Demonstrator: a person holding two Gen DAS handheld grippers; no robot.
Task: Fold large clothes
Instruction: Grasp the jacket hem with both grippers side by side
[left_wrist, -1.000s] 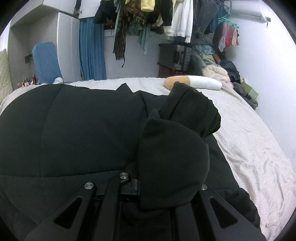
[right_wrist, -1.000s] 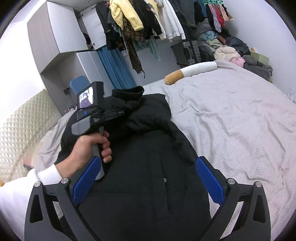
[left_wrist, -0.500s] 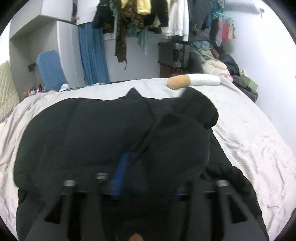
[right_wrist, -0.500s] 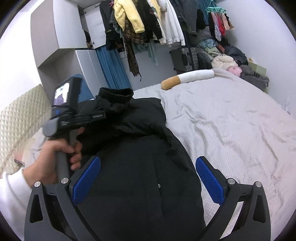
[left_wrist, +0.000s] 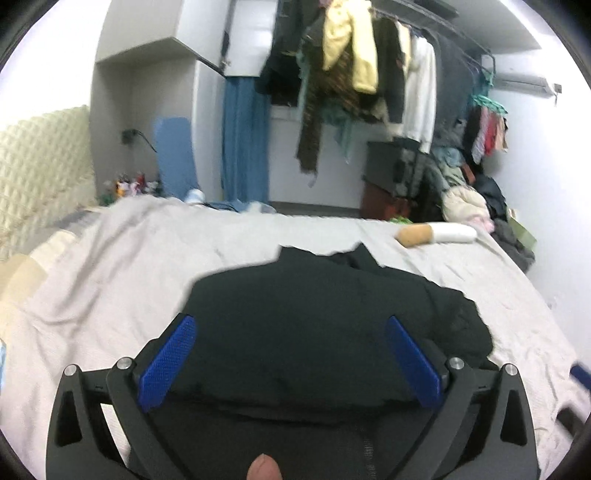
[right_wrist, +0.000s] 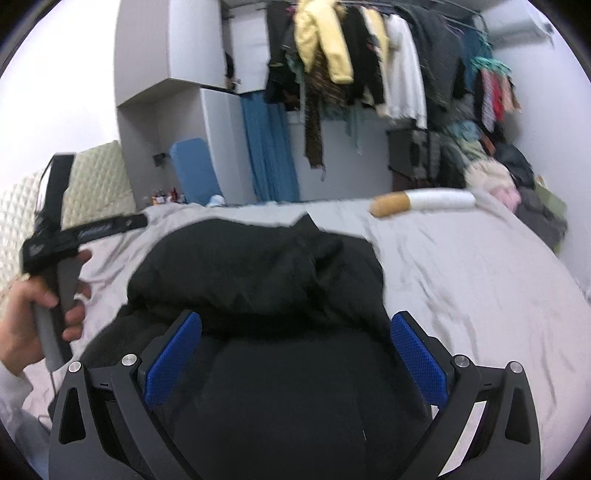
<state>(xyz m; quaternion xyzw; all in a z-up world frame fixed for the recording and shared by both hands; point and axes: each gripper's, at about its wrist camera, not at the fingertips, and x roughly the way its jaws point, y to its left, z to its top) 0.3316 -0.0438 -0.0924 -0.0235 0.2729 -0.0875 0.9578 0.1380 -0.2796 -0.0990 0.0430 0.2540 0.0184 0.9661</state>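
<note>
Puffy black jacket (left_wrist: 314, 325) bunched on wrinkled grey bedsheet (left_wrist: 110, 266); both grippers' jaws wide, empty.

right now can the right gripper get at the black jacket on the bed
Probably yes: the right gripper is open and empty, the black jacket lies straight ahead between its fingers, and nothing stands between them.
</note>
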